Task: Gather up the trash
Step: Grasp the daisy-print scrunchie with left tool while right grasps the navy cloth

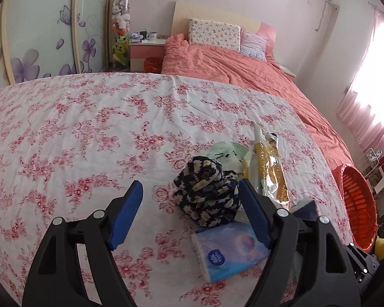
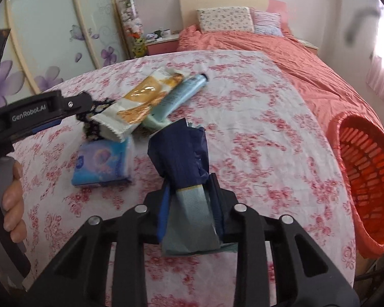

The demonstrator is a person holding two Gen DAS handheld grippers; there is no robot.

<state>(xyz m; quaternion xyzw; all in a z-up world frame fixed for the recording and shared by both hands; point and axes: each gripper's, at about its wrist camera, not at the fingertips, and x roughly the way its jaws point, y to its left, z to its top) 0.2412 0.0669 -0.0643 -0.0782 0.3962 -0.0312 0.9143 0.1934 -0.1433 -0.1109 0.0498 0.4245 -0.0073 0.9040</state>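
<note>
My right gripper (image 2: 190, 202) is shut on a dark blue and grey-green wrapper (image 2: 181, 158) and holds it above the floral bedsheet (image 2: 256, 133). On the sheet lie a yellow and white snack wrapper (image 2: 138, 102), a light blue tube (image 2: 176, 97) and a blue tissue pack (image 2: 102, 162). My left gripper (image 1: 190, 197) is open, its fingers either side of a black floral cloth roll (image 1: 207, 192). The tissue pack (image 1: 230, 250) lies just below that roll, with the snack wrapper (image 1: 268, 168) to its right. An orange trash basket (image 2: 366, 174) stands at the bed's right edge.
A light green cloth (image 1: 227, 151) lies behind the floral roll. An orange quilt (image 1: 243, 69) and pillows (image 1: 215, 34) cover the far half of the bed. A nightstand (image 1: 146, 51) and a wardrobe (image 1: 38, 38) stand at the far left. The basket also shows in the left wrist view (image 1: 358, 204).
</note>
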